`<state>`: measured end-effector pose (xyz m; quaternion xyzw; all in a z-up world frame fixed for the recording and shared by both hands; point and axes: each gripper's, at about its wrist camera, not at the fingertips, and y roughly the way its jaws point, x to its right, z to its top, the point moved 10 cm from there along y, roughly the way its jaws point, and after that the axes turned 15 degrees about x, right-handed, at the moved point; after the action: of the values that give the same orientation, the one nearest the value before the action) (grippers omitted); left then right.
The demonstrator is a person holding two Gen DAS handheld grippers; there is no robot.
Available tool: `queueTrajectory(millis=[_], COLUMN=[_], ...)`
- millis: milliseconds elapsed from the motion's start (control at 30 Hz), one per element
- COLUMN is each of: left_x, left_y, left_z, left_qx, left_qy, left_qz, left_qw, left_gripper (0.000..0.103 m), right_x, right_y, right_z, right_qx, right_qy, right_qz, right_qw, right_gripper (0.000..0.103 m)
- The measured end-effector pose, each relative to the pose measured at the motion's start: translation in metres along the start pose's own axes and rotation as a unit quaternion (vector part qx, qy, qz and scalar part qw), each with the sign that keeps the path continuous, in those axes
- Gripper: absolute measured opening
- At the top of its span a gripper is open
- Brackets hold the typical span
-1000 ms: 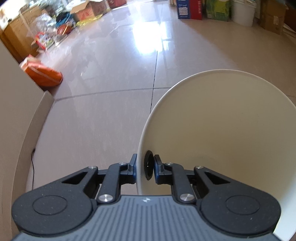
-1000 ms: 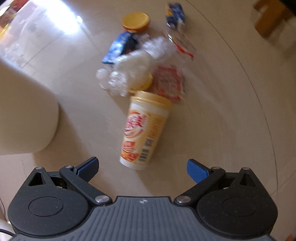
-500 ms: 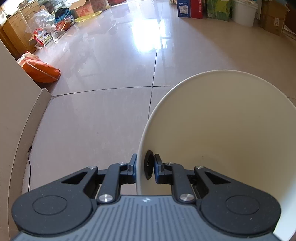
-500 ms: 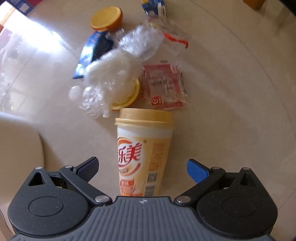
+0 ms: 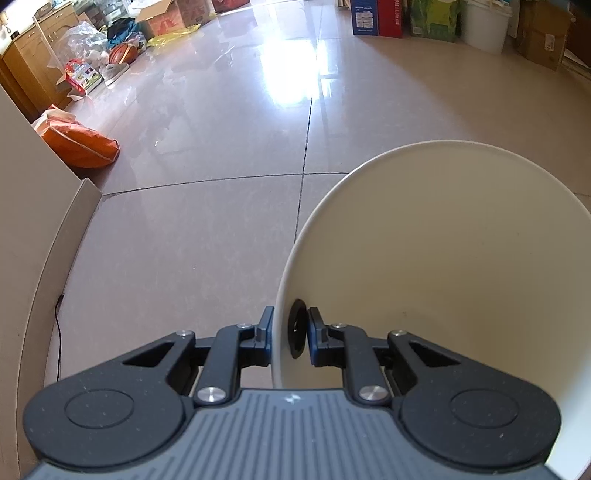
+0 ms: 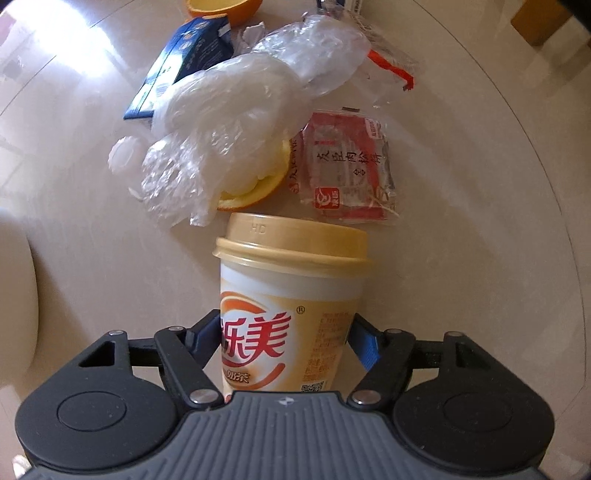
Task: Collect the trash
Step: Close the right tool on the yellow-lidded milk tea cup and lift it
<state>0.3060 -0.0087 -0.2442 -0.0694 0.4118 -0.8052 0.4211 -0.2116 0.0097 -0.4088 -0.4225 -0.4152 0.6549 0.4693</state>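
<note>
In the left wrist view my left gripper [image 5: 288, 332] is shut on the rim of a white trash bin [image 5: 461, 277], one finger outside the wall and one inside. The bin looks empty as far as I can see. In the right wrist view my right gripper [image 6: 284, 332] is shut on a lying milk tea cup [image 6: 291, 288] with a tan lid, both blue fingers against its sides. Beyond it on the floor lie a crumpled clear plastic bag [image 6: 236, 122], orange peel [image 6: 258, 188], a red snack wrapper [image 6: 347, 166] and a blue carton [image 6: 184, 62]. The bin's side [image 6: 14, 295] shows at the left edge.
Glossy tiled floor [image 5: 221, 147] stretches ahead of the bin. A beige panel [image 5: 29, 221] with a cable [image 5: 57, 332] stands at the left, and an orange bag [image 5: 77, 142] lies behind it. Boxes [image 5: 376, 16], a white bucket [image 5: 484, 22] and clutter line the far walls.
My right gripper moved forward over the cup and its fingers closed in from wide open onto the cup's sides. The left gripper kept its hold on the bin, tilting slightly.
</note>
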Motion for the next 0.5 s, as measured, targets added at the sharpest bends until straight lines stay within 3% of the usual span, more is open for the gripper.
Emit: queueTrajectory(millis=[267,500], left_x=[0.008,0.014], left_y=[-0.004,-0.007], left_z=[0.002,0.002], left_qx=[0.015,0.019], left_qy=[0.028,0.031], left_qz=[-0.01,-0.024], left_qw=[0.9994,0.9991], left_gripper=[0.016,0.016], right_x=[-0.006,-0.025], right_y=[-0.036,-0.096], right_z=[0.003,0.037], right_qx=[-0.016,0.004], right_qy=[-0.033,-0.072], right_qz=[0.013,0.045], right_qw=[0.999,0.996], right_gripper=[0.076,0.076])
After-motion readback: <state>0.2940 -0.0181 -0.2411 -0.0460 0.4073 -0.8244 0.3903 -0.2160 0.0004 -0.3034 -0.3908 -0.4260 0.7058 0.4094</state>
